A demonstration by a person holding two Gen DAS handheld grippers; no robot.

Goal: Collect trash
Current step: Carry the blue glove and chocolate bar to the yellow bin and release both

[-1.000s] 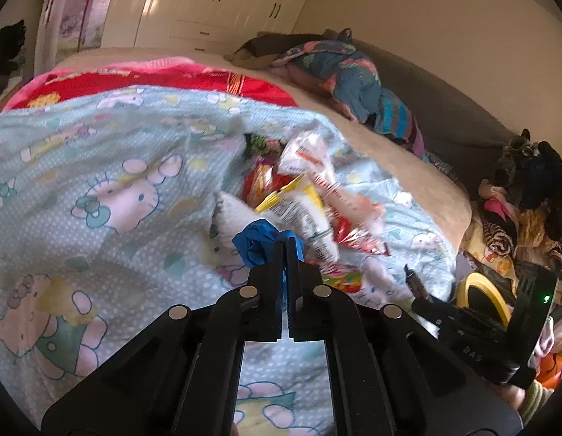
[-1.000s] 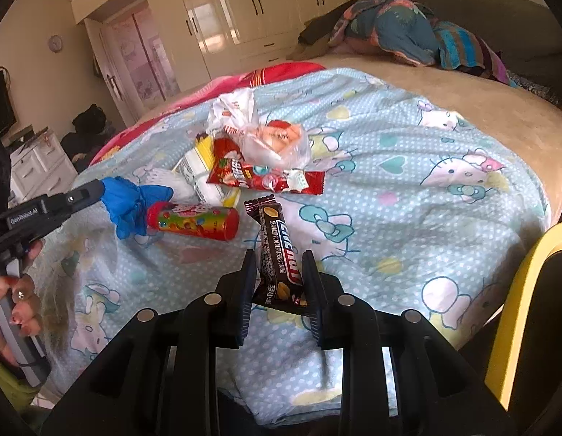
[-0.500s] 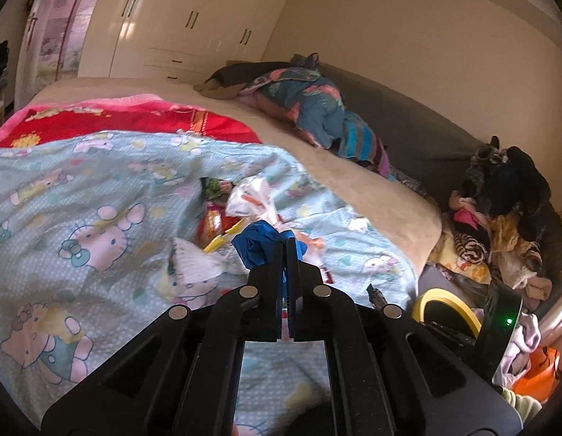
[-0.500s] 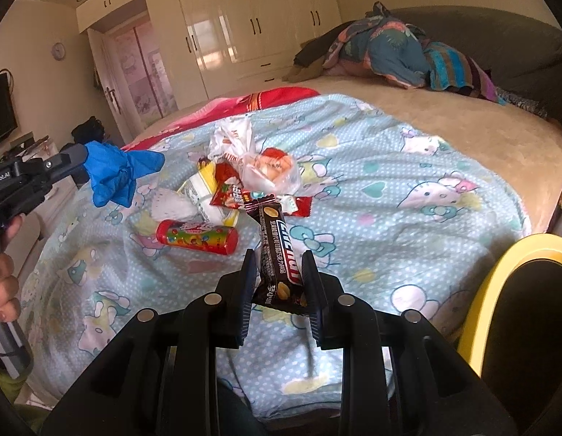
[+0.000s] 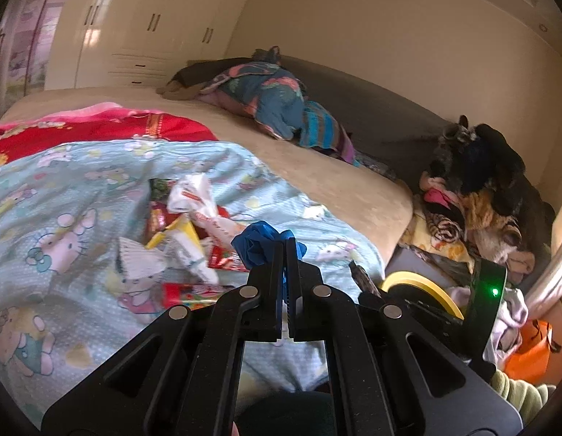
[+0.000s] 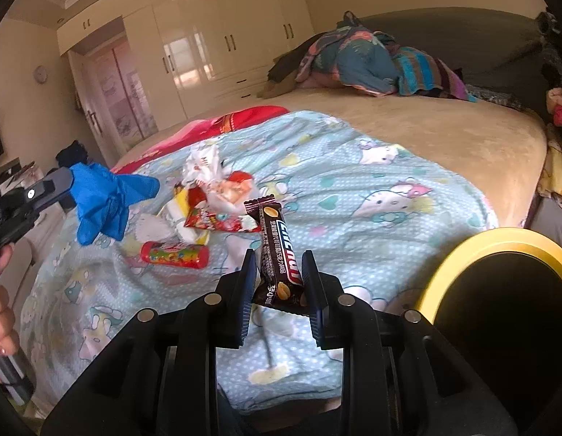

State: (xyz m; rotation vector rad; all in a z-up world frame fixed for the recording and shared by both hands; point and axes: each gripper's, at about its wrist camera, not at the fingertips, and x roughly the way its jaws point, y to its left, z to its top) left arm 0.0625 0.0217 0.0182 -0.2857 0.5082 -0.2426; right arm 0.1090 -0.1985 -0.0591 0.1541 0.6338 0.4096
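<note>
My left gripper (image 5: 285, 245) is shut on a crumpled blue glove (image 5: 257, 245), held in the air above the bed's near edge; the right wrist view shows the same glove (image 6: 103, 200) hanging from the left gripper (image 6: 68, 180). A dark brown chocolate bar wrapper (image 6: 279, 254) stands upright between the pads of my right gripper (image 6: 277, 258), which is shut on it. More trash lies on the light blue cartoon blanket (image 6: 371, 196): a red candy tube (image 6: 175, 254), a red wrapper (image 6: 215, 221), a yellow-and-white packet (image 5: 179, 239) and a crumpled white plastic bag (image 6: 204, 163).
A black bin with a yellow rim (image 6: 499, 243) stands low at the right, beside the bed; its rim (image 5: 415, 281) also shows past the left gripper. Folded bedding (image 5: 281, 109) lies at the bed's far end. Clothes (image 5: 473, 196) are heaped at the right. Wardrobes (image 6: 223, 29) line the back wall.
Both grippers have lifted and drawn back from the trash pile with their items still held. The yellow-rimmed bin now fills more of the right wrist view.
</note>
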